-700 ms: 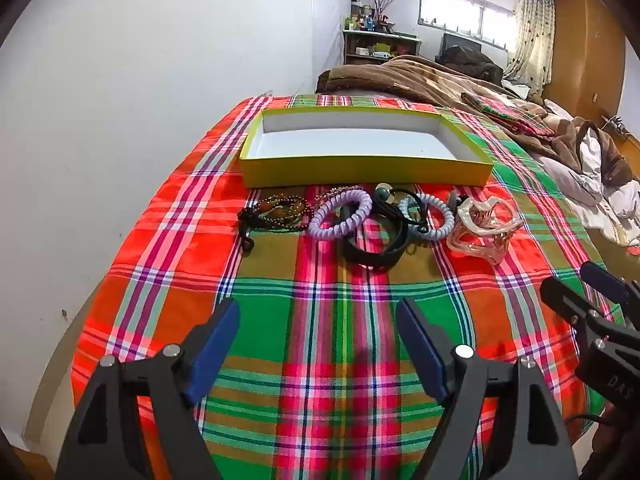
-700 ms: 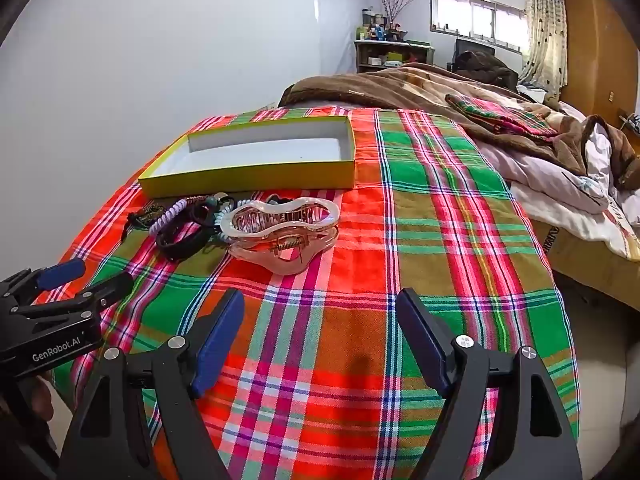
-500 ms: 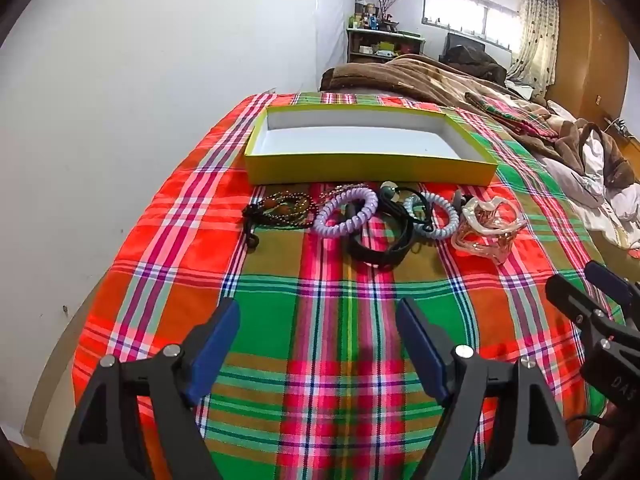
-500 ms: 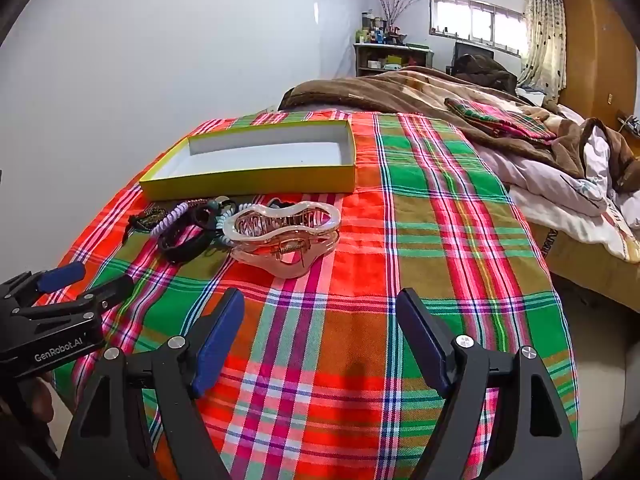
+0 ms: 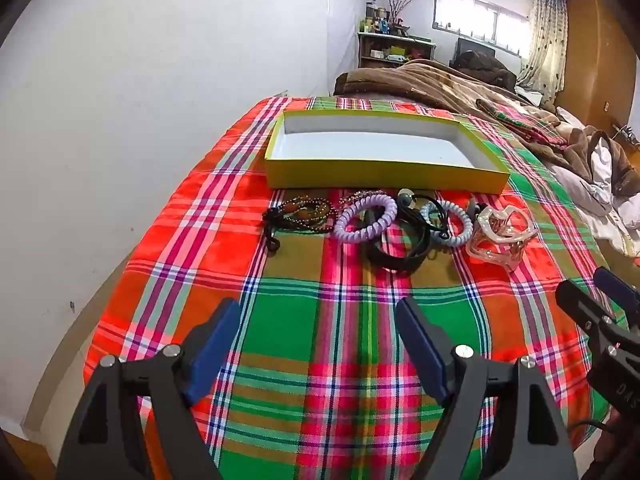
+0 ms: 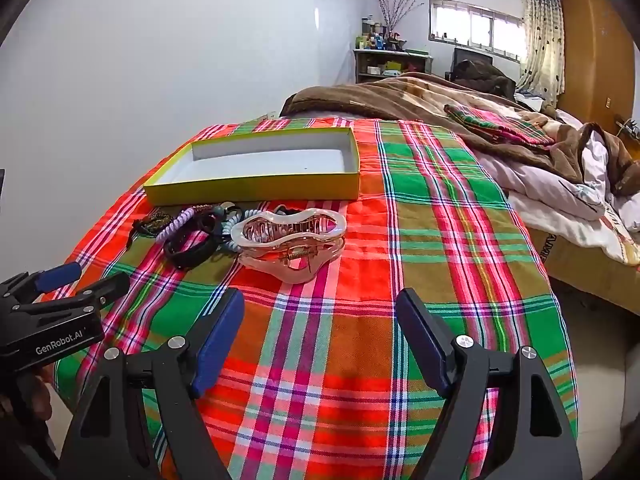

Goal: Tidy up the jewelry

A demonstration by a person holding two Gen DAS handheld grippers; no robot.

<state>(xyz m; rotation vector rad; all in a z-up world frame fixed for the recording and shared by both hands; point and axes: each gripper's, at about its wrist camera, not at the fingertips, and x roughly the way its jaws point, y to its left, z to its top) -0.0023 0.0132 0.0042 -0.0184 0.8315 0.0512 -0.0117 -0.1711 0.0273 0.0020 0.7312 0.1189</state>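
Note:
A shallow yellow box (image 5: 384, 172) with a white inside lies on the plaid cloth; it also shows in the right wrist view (image 6: 256, 190). In front of it lies a row of jewelry: dark beaded bracelets (image 5: 298, 214), a purple coil band (image 5: 366, 220), a black band (image 5: 398, 256), a pale blue coil band (image 5: 448, 220) and a clear pink hair claw (image 5: 502, 236), large in the right wrist view (image 6: 294, 240). My left gripper (image 5: 320, 344) is open and empty, short of the row. My right gripper (image 6: 320, 340) is open and empty, just short of the claw.
The plaid cloth (image 5: 360, 320) covers a table against the white wall (image 5: 140, 100) on the left. A bed with brown blankets (image 6: 460, 108) lies behind and to the right. The cloth's right edge drops to the floor (image 6: 600, 340).
Both grippers have drawn back slightly and tilted up, so the box and jewelry sit a little lower and smaller in view. Nothing on the cloth has moved.

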